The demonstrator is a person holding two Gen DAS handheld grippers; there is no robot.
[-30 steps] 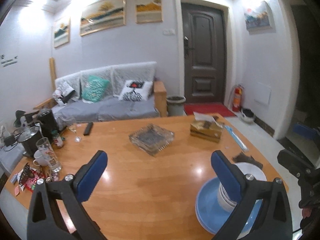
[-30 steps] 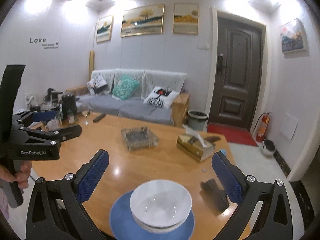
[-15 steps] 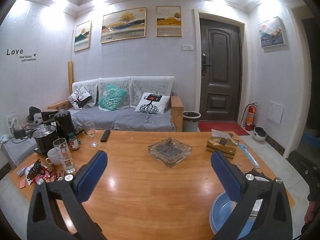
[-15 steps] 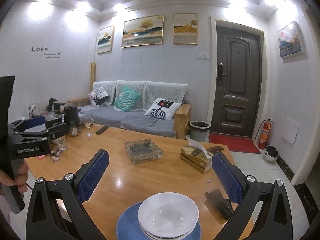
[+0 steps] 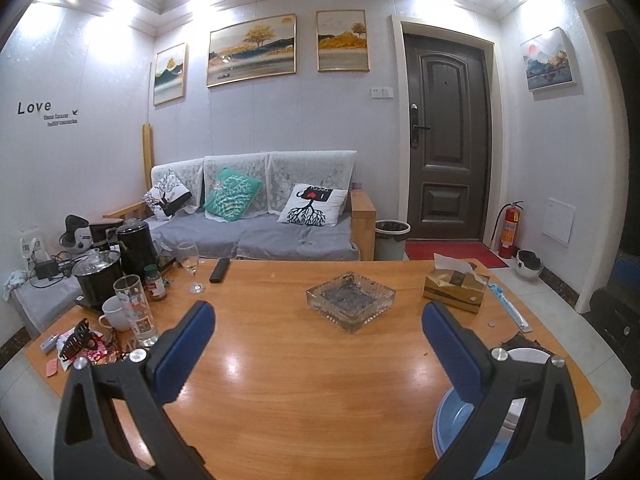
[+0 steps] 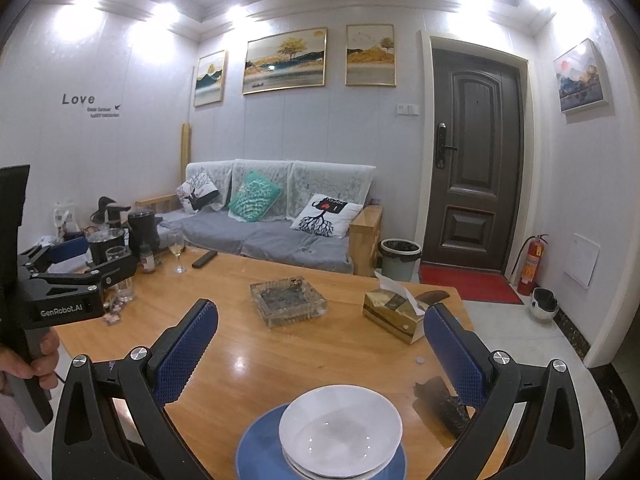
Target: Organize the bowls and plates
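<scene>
- White ceramic bowls, nested in a stack, sit on a blue plate at the near edge of the wooden table; in the left wrist view the same stack and plate show at lower right, mostly hidden behind the gripper finger.
- Right gripper: jaws spread wide, nothing between the blue pads; it hovers just above and behind the bowl stack, not touching it.
- Left gripper: jaws likewise wide apart and empty, held over bare tabletop to the left of the plate. From the right wrist view its black body, marked "GenRobot.AI", is gripped by a hand at far left.
- Dark crumpled object lies just right of the plate; cannot tell what it is.
- Glass ashtray mid-table; gold tissue box to its right.
- Far left corner: wine glass, tall printed glass, white mug, black kettle, remote.
- Behind the table: grey sofa, dark door.
</scene>
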